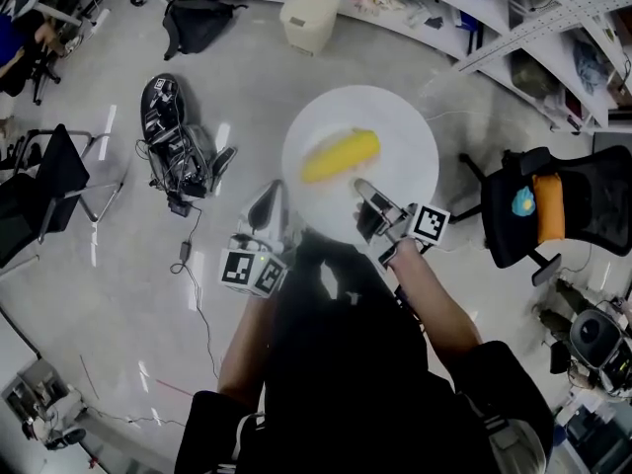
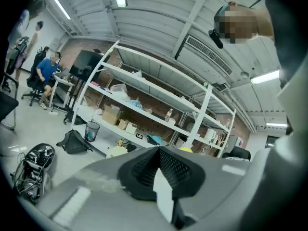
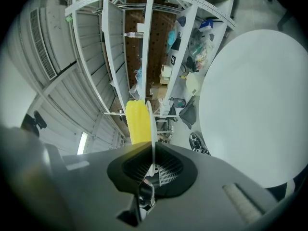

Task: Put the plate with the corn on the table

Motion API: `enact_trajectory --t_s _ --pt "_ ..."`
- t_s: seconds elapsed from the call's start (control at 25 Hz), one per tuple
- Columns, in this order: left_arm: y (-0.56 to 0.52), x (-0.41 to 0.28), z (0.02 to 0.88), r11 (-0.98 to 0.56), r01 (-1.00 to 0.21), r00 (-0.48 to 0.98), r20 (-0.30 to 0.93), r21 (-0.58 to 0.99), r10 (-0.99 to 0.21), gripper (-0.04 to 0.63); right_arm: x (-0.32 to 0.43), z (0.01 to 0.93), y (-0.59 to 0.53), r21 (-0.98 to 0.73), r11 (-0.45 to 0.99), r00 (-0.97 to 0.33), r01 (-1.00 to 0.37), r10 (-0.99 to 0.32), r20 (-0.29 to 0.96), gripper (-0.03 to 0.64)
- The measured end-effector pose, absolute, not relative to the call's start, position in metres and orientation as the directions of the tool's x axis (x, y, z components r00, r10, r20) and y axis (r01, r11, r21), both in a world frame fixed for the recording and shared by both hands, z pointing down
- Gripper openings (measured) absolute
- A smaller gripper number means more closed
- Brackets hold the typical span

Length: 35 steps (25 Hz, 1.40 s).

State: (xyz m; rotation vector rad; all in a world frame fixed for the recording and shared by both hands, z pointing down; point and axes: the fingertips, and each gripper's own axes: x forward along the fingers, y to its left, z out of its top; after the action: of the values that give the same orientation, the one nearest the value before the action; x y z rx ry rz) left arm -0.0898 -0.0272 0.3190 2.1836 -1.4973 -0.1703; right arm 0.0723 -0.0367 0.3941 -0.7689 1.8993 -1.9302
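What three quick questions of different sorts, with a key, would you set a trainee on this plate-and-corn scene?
1. True or false: the plate is empty.
2. How many grippers clamp the plate's rim? A none; B one; C two.
3. In the head view, what seat stands to the right of the plate?
Key: 1 false, corn lies on it. 2 C, the left gripper and the right gripper are both shut on the rim. 3 a black chair.
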Motion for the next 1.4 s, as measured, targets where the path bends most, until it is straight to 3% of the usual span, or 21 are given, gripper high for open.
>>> enact_trajectory --t_s 1.4 --pt "-0.077 -0.103 0.431 -0.292 -0.814 0.44 0.204 0.503 -0.875 0.003 0.043 0.506 -0.076 -0.989 -0.077 -0.808 -0.124 -0.571 0.146 0.022"
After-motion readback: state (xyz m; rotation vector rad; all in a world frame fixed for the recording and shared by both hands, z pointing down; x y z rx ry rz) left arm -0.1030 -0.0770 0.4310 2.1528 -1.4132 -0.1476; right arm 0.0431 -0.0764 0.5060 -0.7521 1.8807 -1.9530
